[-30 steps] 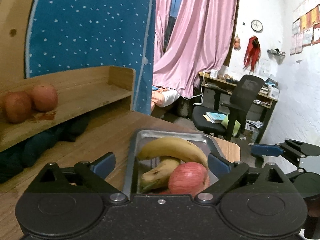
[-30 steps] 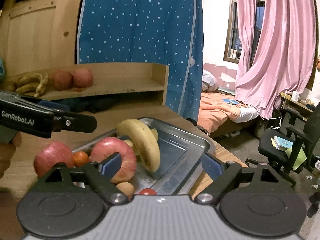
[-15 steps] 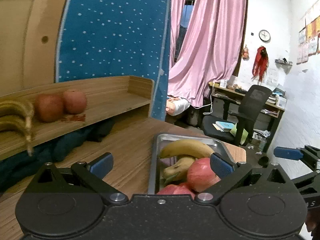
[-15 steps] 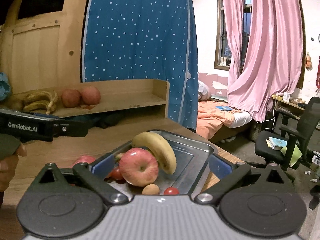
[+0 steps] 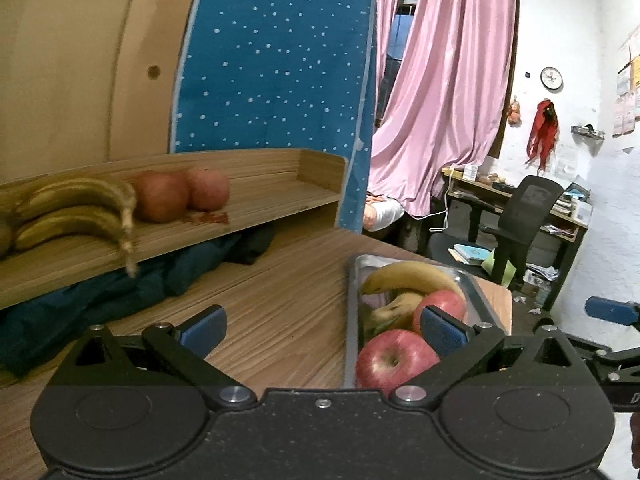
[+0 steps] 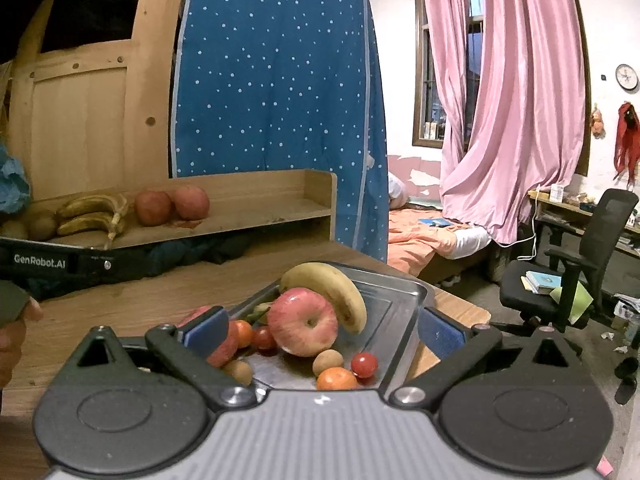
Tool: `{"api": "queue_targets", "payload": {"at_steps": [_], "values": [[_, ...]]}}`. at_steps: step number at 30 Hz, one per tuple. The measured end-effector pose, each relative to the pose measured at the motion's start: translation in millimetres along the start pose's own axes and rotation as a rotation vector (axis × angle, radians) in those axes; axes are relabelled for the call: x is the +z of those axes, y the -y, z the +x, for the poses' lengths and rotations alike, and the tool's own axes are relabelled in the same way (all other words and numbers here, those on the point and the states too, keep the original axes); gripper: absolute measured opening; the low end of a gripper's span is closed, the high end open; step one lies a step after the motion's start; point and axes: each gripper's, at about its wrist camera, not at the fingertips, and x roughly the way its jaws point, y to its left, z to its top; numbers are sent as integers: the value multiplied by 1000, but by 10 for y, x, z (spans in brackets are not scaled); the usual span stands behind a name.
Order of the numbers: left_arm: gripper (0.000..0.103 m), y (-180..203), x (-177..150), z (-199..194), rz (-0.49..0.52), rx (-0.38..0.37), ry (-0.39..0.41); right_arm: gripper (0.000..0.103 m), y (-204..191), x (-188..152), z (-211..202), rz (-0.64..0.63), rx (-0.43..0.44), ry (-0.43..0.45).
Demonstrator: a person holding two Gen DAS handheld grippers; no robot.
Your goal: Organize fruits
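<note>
Both grippers spread wide over the fruit tray, holding nothing

Left wrist view: the left gripper (image 5: 322,326) has its fingers (image 5: 202,326) wide apart and empty above the wooden tabletop (image 5: 260,304); the metal tray (image 5: 352,320) lies just beyond the right-hand finger, with a red apple (image 5: 394,356) nearest, a second apple and two bananas (image 5: 412,276) behind it, while far past the left-hand finger the wooden shelf (image 5: 256,216) carries bananas and two more apples. Right wrist view: the right gripper (image 6: 322,326) has just been opening, its fingers (image 6: 206,326) at full spread with nothing pressed between them; ahead between them the tray (image 6: 400,300) holds an apple (image 6: 302,320), a banana (image 6: 328,288) and small fruits, and the left gripper's arm (image 6: 56,262) reaches in beyond the left-hand finger
</note>
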Motion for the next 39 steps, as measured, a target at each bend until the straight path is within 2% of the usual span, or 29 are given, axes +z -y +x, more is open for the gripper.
{"api": "queue_targets", "payload": {"at_steps": [8, 17, 28, 39], "values": [[102, -120, -203, -253, 14, 16, -22, 103, -210, -119, -245, 18, -36, 23], [102, -171, -338, -463, 30, 25, -11, 103, -369, -273, -450, 76, -78, 30], [102, -114, -500, -467, 77, 48, -46, 103, -375, -564, -544, 130, -133, -23], [102, -86, -566, -515, 86, 53, -48, 103, -424, -660, -621, 167, -134, -34]]}}
